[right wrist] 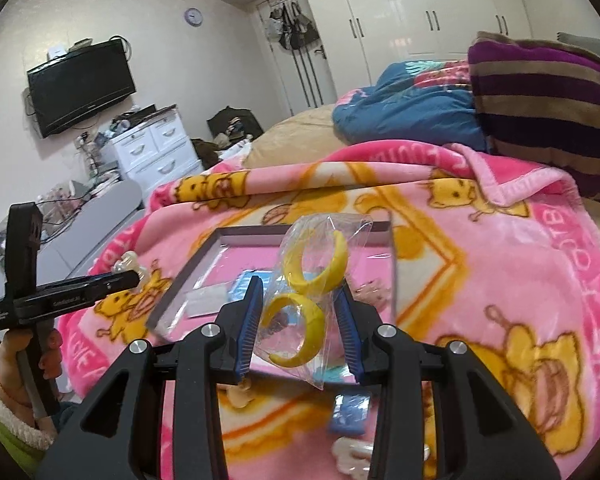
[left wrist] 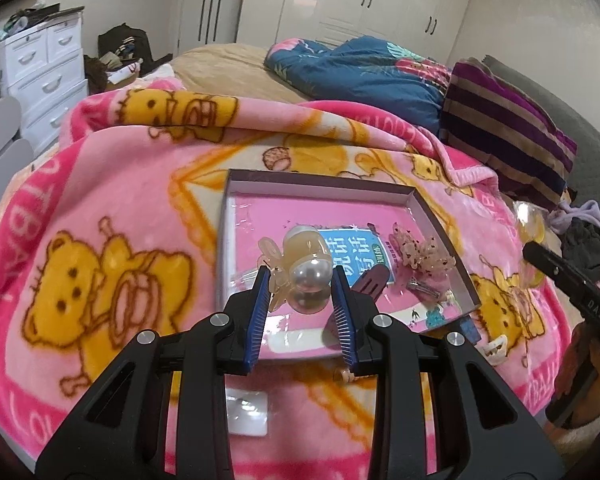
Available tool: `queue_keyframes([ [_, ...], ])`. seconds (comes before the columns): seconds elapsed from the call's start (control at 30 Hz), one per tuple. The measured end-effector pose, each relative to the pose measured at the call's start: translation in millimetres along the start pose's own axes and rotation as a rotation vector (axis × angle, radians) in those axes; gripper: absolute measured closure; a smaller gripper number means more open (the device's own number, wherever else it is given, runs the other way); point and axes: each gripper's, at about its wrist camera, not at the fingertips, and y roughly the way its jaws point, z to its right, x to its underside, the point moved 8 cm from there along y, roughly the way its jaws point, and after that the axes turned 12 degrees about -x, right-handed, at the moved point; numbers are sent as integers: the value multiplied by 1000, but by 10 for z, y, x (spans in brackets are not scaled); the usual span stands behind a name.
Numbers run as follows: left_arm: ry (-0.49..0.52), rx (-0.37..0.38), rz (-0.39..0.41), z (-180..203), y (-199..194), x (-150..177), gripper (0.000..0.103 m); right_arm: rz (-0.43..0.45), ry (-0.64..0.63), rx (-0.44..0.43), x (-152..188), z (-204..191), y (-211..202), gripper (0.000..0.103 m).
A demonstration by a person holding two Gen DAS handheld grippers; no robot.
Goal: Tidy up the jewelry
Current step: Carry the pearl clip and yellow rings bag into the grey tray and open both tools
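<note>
While both claws are loaded, I'm mid-carry over the tray point(left wrist: 440, 216).
Left gripper point(left wrist: 300, 280) pinches a pearl hair claw point(left wrist: 300, 272), right gripper point(right wrist: 300, 308) clamps bagged yellow earrings point(right wrist: 300, 292); next, lower and release inside it.

Black tongs point(left wrist: 300, 284), blue ribbed pads point(left wrist: 260, 312)

Pink blanket point(left wrist: 112, 184) printed with yellow bears. Shallow box point(left wrist: 440, 216), grey rim, pink floor. Translucent peach hair claw point(left wrist: 296, 264) with pearl-white balls. Clear bag point(right wrist: 312, 300) holding yellow rings point(right wrist: 320, 264). Purple-and-tan striped blanket point(right wrist: 548, 104), far right.
</note>
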Motion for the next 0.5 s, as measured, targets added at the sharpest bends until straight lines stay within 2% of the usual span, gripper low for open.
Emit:
queue_keyframes([
  [0.5,18,8,-80,217,486,127,80,-43,5,76,-38,348,297,68],
])
